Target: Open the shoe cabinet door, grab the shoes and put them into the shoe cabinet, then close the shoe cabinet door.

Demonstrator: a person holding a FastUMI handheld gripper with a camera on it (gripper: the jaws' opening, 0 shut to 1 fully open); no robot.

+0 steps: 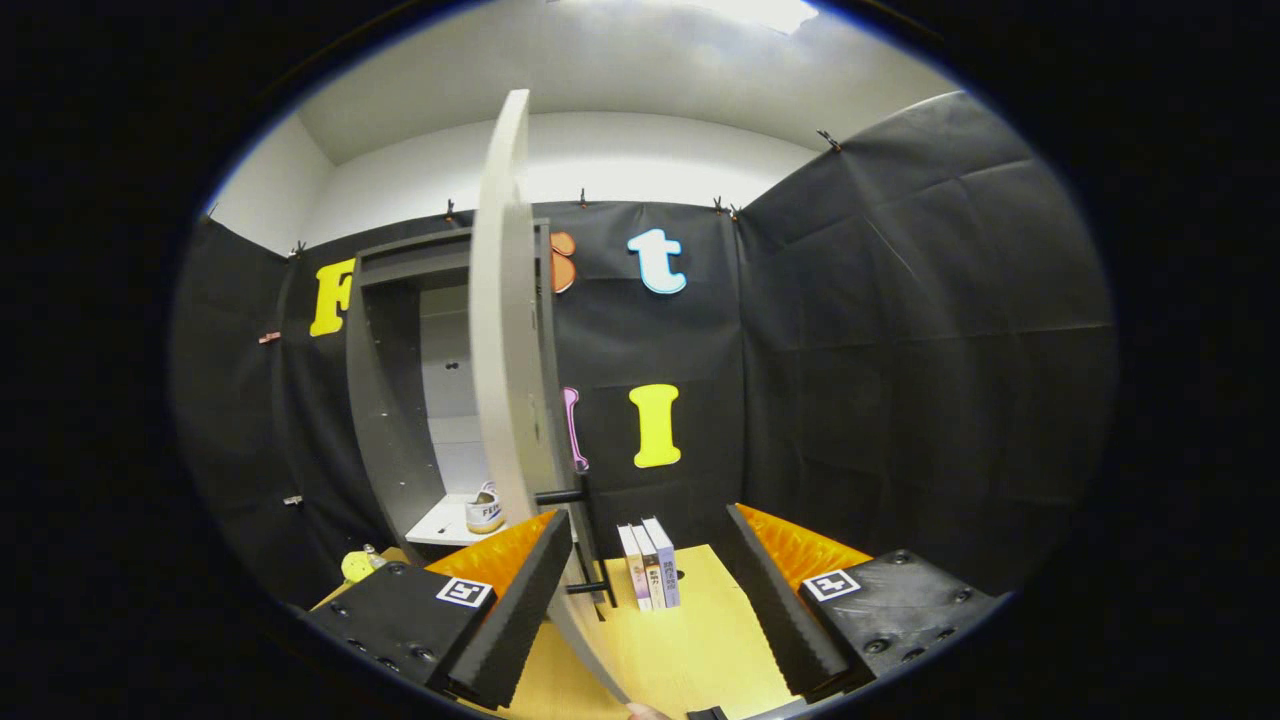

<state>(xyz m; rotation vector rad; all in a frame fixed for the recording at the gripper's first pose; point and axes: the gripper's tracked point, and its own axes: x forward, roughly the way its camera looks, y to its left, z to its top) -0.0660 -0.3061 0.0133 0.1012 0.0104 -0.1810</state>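
Grey boards made up the shoe cabinet (385,400), which was seen standing against the black cloth wall (900,350) on a pale wooden table (690,640). Its light grey door (510,380) was swung wide open, edge-on to the camera, with a dark bar handle (582,540) fixed low on its outer face. Inside, on the white bottom shelf (440,525), a shoe (485,510) with a pale upper and a tan sole was set near the front edge. The gripper (640,600) was held with its jaws spread wide apart and nothing clamped; the door's lower edge ran down between the fingers, closer to the left one. Three books (650,565) were stood upright just beyond the fingers, beside the door. A small yellow object (357,565) was seen left of the cabinet's foot.
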